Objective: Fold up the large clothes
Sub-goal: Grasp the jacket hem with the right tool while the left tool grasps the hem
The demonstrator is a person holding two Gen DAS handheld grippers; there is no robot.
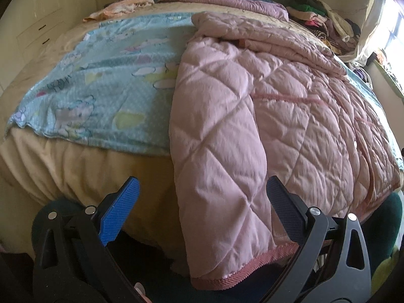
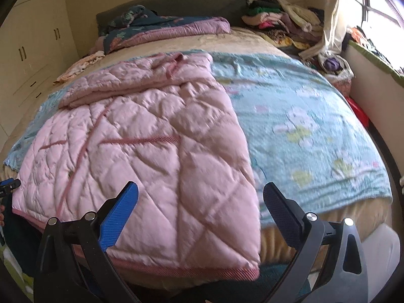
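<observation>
— What lies on the bed?

— A pink quilted jacket spreads flat over a blue cartoon-print blanket, its hem hanging at the near edge of the mattress. One sleeve drapes down over the edge in the left wrist view, its ribbed cuff hanging lowest.

— And the grippers?

— Both stand released. The left gripper hovers at the near edge with its jaws spread wide on either side of the hanging sleeve, touching nothing. The right gripper holds its jaws equally wide above the jacket's lower right corner, also clear of the cloth.

— How is the jacket arranged?

— The upper part is folded back across the chest, a darker pink trim running across the front. The blanket shows bare to the jacket's right in the right wrist view.

— Anything else in the room?

— A folded purple quilt rests near the dark headboard. A heap of clothes fills the far corner beside the window, and cream cupboards line the other wall.
</observation>
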